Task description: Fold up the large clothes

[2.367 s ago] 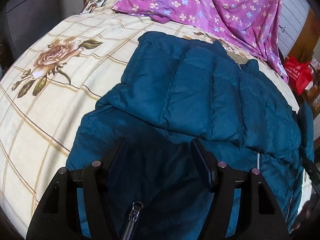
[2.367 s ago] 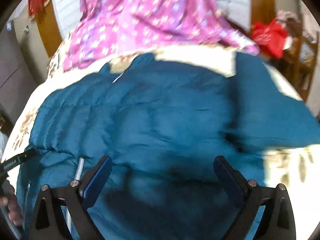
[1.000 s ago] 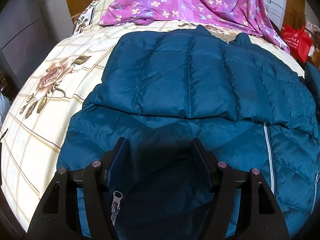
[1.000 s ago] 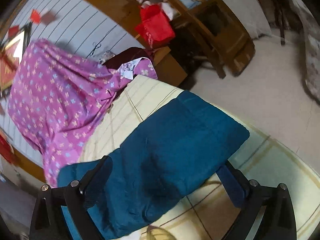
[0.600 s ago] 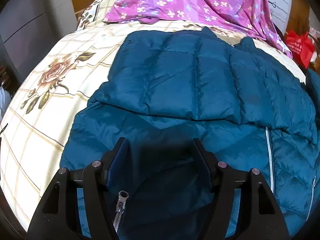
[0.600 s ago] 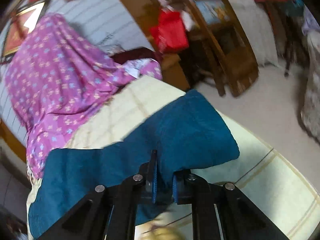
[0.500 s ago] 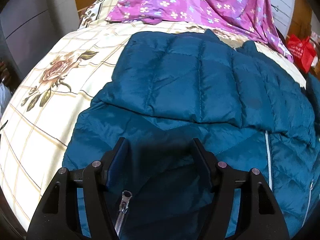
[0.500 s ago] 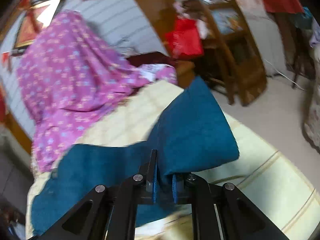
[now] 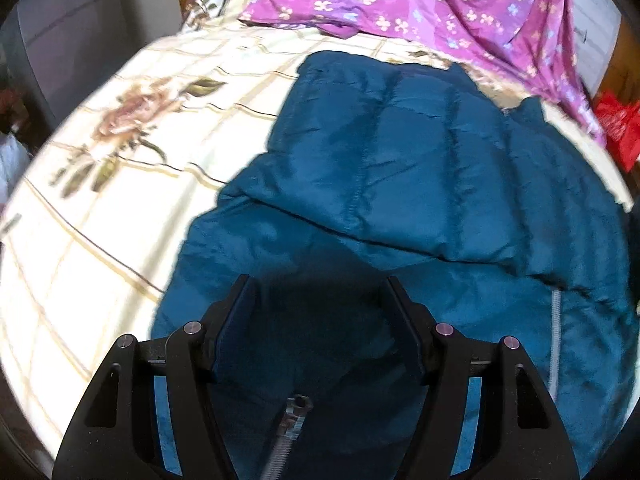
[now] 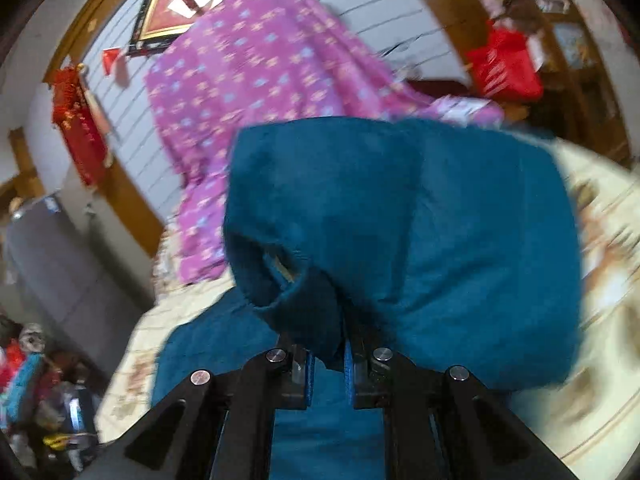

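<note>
A teal quilted down jacket [image 9: 420,184] lies on a cream floral bedsheet [image 9: 120,160], with one sleeve folded across its body. Its zipper [image 9: 294,420] runs down between my left fingers. My left gripper [image 9: 320,320] is open and hovers just over the jacket's lower front. My right gripper [image 10: 326,364] is shut on the jacket's other sleeve [image 10: 400,220] and holds it raised off the bed, with the cuff opening facing left.
A purple flowered cloth [image 9: 420,0] lies at the head of the bed and shows in the right wrist view [image 10: 248,80] too. A red bag [image 10: 504,64] sits on wooden furniture to the right. Clutter [image 10: 36,400] lies on the floor at the left.
My right gripper closed on the sleeve about half a second ago and has since lifted it and swung it left over the bed. My left gripper stayed open, drifting slightly.
</note>
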Motion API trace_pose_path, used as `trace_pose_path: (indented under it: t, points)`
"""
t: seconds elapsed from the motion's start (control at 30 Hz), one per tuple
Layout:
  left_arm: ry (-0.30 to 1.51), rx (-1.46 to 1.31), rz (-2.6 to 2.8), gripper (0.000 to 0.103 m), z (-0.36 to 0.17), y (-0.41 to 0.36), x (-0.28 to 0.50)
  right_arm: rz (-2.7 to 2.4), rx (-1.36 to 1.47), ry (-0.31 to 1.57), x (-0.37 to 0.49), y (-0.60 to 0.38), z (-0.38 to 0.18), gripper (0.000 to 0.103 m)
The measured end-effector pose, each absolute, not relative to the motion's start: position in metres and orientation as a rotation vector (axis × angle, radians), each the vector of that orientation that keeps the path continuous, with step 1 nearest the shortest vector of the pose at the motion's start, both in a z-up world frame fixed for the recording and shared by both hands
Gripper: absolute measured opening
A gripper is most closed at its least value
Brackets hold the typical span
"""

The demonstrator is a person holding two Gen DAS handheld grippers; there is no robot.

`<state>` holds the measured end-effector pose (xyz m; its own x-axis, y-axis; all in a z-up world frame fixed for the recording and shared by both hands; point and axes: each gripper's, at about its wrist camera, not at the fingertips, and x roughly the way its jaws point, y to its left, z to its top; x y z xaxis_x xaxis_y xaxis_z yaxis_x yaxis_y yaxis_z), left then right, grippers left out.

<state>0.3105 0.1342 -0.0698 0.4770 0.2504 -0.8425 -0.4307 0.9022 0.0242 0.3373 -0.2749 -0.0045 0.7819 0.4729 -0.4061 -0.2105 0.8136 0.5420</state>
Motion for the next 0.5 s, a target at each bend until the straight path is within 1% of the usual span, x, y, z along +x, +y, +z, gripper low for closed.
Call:
trace_pose_path:
  t: [0.17,0.37,0.43,0.47,0.5]
  points:
    - [1.005,-0.083,0.446,0.065,-0.071,0.13,0.31,0.502,0.472,0.606,0.332,-0.189,-0.029,0.011]
    - [1.009,-0.137,0.446,0.065,-0.073,0.139,0.31,0.676,0.455,0.704,0.348,-0.113,-0.051,0.011]
    - [1.008,-0.145,0.438,0.065,-0.073,0.139,0.309,0.69,0.398,0.762,0.349,-0.087,-0.061,0.011]
    - [1.007,-0.149,0.432,0.065,-0.073,0.139,0.309,0.683,0.365,0.787,0.351,-0.079,-0.064,0.014]
    - [1.005,-0.155,0.427,0.065,-0.073,0.14,0.308,0.678,0.349,0.804,0.352,-0.075,-0.066,0.021]
